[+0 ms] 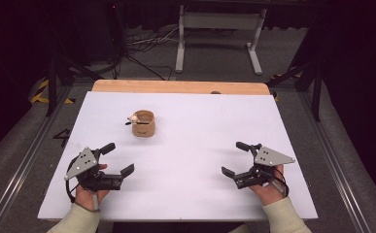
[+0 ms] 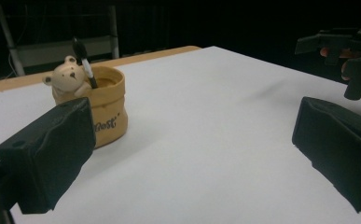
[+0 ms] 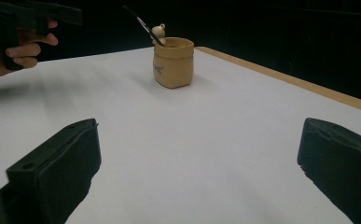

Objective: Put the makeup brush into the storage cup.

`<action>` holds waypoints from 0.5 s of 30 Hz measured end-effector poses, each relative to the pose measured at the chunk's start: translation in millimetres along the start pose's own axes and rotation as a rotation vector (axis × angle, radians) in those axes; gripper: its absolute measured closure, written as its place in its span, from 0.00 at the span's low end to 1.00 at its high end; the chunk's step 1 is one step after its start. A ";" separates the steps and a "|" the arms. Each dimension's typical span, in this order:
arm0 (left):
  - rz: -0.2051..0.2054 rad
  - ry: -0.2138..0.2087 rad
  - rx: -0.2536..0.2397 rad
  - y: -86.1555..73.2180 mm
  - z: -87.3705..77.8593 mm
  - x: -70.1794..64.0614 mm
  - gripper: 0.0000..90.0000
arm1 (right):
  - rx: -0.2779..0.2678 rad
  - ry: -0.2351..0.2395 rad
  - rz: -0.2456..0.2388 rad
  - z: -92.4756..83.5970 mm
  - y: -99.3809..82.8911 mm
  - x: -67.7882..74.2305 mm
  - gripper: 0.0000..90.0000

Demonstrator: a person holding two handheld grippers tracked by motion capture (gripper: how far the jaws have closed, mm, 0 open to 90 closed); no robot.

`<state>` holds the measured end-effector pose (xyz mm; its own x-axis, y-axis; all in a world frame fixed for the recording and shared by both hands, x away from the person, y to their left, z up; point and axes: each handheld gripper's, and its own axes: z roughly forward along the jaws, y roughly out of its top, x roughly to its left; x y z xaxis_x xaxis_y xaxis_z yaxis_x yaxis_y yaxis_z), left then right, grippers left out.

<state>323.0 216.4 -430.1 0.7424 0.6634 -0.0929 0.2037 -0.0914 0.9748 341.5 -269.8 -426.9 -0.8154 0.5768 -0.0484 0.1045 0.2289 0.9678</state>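
Both of my hands rest low near the table's [image 1: 185, 194] near edge, wrists on the white sheet. My left gripper [image 1: 118, 158] sits toward the near left corner, jaws spread wide and holding nothing; my right gripper [image 1: 235, 158] mirrors it near the right, equally wide. Toward the far edge, left of centre, stands the tan bear cup [image 1: 143, 124] with a black pen [image 2: 86, 63] leaning inside. Its printed lettering is too blurred to read.
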 end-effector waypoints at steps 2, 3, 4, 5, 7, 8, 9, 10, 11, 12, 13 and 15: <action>-0.012 0.000 -0.003 -4.6 1.4 -0.1 0.00 | 0.006 0.002 0.007 0.8 -3.8 1.0 0.00; -0.008 0.002 -0.006 -6.3 1.8 -0.1 0.00 | 0.010 0.003 0.009 1.0 -5.0 1.1 0.00; -0.009 -0.003 -0.002 -7.8 1.9 -0.4 0.00 | 0.009 0.003 0.013 1.3 -6.2 1.5 0.00; -0.009 -0.003 -0.002 -7.8 1.9 -0.4 0.00 | 0.009 0.003 0.013 1.3 -6.2 1.5 0.00; -0.018 -0.005 -0.004 -12.8 3.5 0.4 0.00 | 0.008 0.000 0.023 2.1 -9.5 2.6 0.00; -0.018 -0.005 -0.004 -12.8 3.5 0.4 0.00 | 0.011 0.001 0.025 2.5 -10.6 3.1 0.00; -0.033 0.000 0.004 -15.9 4.3 1.6 0.00 | 0.011 0.007 0.031 3.2 -11.7 3.6 0.00; -0.033 0.000 0.004 -15.9 4.3 1.6 0.00 | 0.011 0.007 0.031 3.2 -11.7 3.6 0.00; -0.035 0.008 0.002 -17.7 4.9 3.4 0.00 | 0.010 0.009 0.035 3.7 -12.9 4.2 0.00; -0.044 0.013 0.002 -19.6 5.4 4.9 0.00 | 0.015 0.010 0.040 3.8 -14.2 4.9 0.00; -0.052 0.013 0.009 -20.3 5.3 5.7 0.00 | 0.017 0.010 0.043 3.9 -15.5 5.8 0.00; -0.057 0.019 0.003 -21.2 4.9 7.1 0.00 | 0.024 0.011 0.041 4.0 -17.0 6.8 0.00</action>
<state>327.1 219.4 -452.5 0.7175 0.6813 -0.1449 0.2473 -0.0547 0.9674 336.5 -266.6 -444.6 -0.8162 0.5777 -0.0061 0.1513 0.2240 0.9628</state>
